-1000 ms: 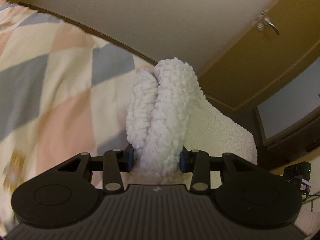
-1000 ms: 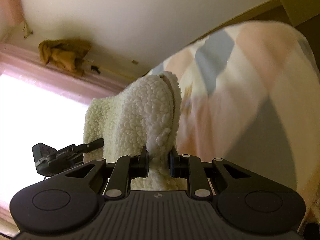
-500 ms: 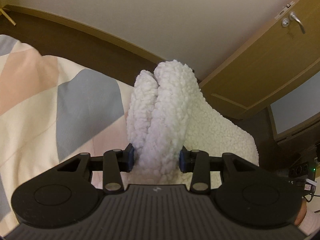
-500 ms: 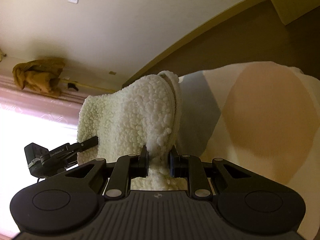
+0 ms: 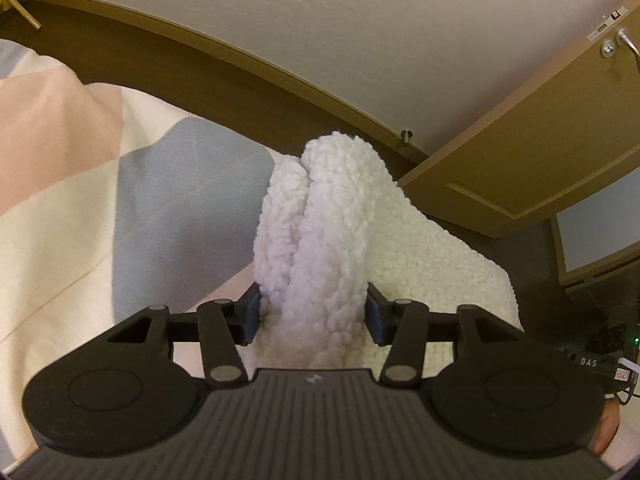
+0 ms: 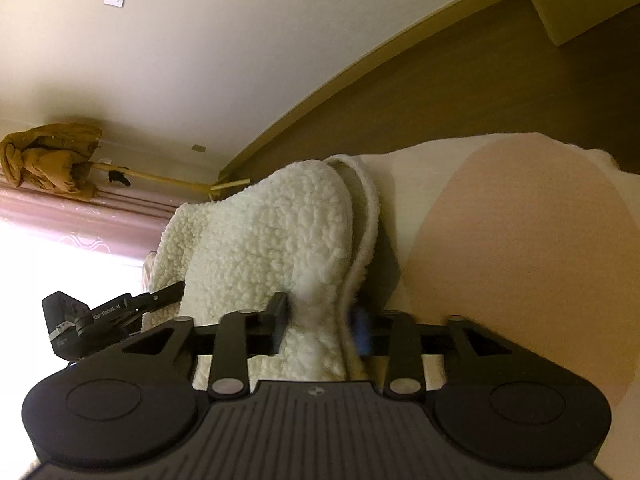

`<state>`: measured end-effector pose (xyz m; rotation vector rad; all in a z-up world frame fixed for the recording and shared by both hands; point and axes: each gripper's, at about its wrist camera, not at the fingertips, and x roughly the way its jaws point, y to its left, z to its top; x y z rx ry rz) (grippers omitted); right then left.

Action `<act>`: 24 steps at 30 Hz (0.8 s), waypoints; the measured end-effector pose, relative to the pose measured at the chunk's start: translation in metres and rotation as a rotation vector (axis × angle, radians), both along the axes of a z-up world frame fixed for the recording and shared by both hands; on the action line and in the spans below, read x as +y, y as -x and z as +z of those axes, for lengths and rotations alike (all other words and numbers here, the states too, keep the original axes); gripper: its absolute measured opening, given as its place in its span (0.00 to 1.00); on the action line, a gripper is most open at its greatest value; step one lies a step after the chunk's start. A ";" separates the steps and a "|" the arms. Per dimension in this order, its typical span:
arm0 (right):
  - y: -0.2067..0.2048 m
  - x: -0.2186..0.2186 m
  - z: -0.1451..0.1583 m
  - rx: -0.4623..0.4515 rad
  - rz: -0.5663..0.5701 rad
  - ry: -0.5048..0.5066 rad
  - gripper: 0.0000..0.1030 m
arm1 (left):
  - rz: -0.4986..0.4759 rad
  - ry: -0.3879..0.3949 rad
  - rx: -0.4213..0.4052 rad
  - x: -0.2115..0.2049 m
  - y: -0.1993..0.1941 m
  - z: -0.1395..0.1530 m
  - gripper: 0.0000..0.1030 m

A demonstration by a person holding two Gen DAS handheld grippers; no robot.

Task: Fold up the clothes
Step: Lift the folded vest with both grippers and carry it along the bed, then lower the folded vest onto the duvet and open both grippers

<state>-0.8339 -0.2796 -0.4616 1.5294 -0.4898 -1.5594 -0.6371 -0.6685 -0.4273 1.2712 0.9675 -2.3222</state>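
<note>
A white fluffy fleece garment (image 5: 332,220) lies bunched on the pastel patchwork bed cover (image 5: 80,200). My left gripper (image 5: 312,316) has a thick double fold of it between its blue pads; its jaws are opening, and the pads still touch the fleece on both sides. In the right wrist view the same fleece (image 6: 272,232) shows a hemmed edge. My right gripper (image 6: 322,326) straddles that edge with its jaws opening, and the fabric sits slack between the pads. The left gripper (image 6: 100,316) appears there at the fleece's left side.
Dark floor and a skirting board run behind the bed cover (image 6: 520,240). A wooden door (image 5: 540,152) with a lever handle (image 5: 624,42) stands at the right. A brown garment (image 6: 48,160) hangs on the wall beside a pink curtain (image 6: 60,216) and a bright window.
Both grippers have sunk toward the bed with the fleece, and more floor shows. The jaws of both have widened; the right pair no longer pinches the hem.
</note>
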 end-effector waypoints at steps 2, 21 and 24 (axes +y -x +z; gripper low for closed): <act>0.005 0.001 0.011 0.058 0.002 -0.009 0.41 | 0.004 0.046 0.004 0.000 -0.004 0.014 0.45; 0.040 -0.005 -0.010 -0.067 -0.065 0.143 0.08 | -0.024 0.130 -0.041 0.020 0.015 0.000 0.44; 0.042 0.000 0.005 0.009 -0.093 0.142 0.05 | -0.044 0.151 -0.050 0.024 0.023 -0.001 0.44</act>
